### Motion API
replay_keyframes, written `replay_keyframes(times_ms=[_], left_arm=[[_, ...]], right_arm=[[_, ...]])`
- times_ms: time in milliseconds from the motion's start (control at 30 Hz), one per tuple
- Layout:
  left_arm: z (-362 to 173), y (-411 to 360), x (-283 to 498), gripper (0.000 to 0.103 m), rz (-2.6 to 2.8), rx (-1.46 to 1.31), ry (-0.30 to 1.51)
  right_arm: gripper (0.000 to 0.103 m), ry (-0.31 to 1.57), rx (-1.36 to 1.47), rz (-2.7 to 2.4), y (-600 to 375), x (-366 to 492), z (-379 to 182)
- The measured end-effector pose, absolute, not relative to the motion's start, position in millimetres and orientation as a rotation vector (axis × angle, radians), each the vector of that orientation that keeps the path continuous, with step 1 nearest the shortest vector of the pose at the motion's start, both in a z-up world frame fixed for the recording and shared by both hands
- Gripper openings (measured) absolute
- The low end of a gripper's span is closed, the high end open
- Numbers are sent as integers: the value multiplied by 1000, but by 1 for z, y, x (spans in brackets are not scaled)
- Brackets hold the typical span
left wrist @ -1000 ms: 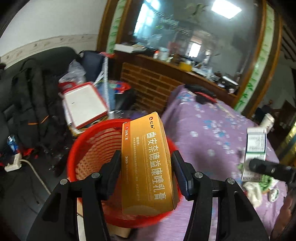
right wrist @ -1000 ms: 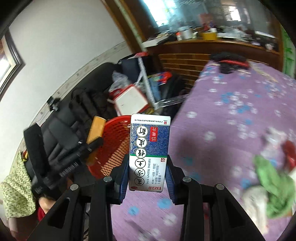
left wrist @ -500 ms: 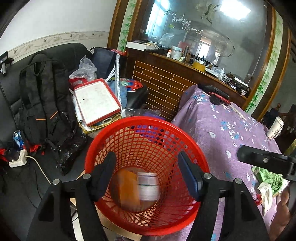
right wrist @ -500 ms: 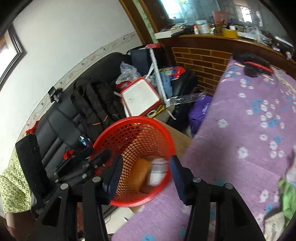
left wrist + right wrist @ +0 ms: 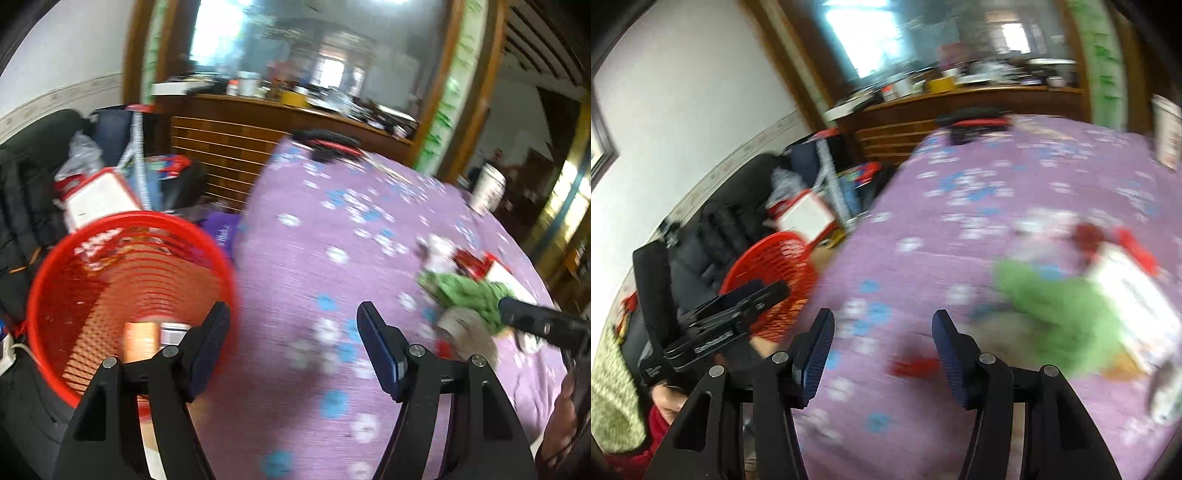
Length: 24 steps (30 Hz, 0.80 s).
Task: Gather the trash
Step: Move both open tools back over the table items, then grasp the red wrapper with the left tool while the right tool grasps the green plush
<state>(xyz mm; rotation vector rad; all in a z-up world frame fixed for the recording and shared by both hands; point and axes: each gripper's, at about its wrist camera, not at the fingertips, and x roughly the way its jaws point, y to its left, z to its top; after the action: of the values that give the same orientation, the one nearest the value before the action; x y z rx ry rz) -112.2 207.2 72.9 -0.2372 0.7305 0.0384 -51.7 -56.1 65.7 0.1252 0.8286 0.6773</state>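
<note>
The red mesh basket (image 5: pixel 92 266) stands left of the purple flowered table (image 5: pixel 332 229); an orange box (image 5: pixel 139 341) and a white box (image 5: pixel 173 330) lie in its bottom. My left gripper (image 5: pixel 293 314) is open and empty over the table edge beside the basket. My right gripper (image 5: pixel 882 325) is open and empty above the table. A pile of trash lies to the right: a green cloth (image 5: pixel 1060 306), a white box (image 5: pixel 1134 295), red scraps (image 5: pixel 916 367). The basket also shows in the right wrist view (image 5: pixel 772 266), with the left gripper (image 5: pixel 731 314) in front of it.
A black and red item (image 5: pixel 328 146) lies at the table's far end. A white cup (image 5: pixel 487 186) stands at the far right edge. A black sofa with a backpack, bags and a red-framed board (image 5: pixel 96 197) is behind the basket. A wooden counter stands beyond.
Both grippers let their boxes fall into the basket and opened. Both have since swung right, from over the basket to over the table. The views are motion-blurred.
</note>
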Motion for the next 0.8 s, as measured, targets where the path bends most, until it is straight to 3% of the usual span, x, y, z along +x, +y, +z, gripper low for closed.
replay_keyframes(times_ms=[300,433,700,733,800], left_arm=[[61,125,-94,70,-108,-167,797],[53,105,-90,77,-149,-94,836],[33,76,-76,80,-179,33,891],[31,74,-74,80,-179,36,894],[28,69,-71,80,-168,48,893]], right_arm=[[59,832,159,461,-143,-26,42],[59,858,150,473,-136,-13,29],[63,883,84,437,-120,6,8],[50,883,82,430,-122,5,7],[46,874,95,438,-126,2,7]])
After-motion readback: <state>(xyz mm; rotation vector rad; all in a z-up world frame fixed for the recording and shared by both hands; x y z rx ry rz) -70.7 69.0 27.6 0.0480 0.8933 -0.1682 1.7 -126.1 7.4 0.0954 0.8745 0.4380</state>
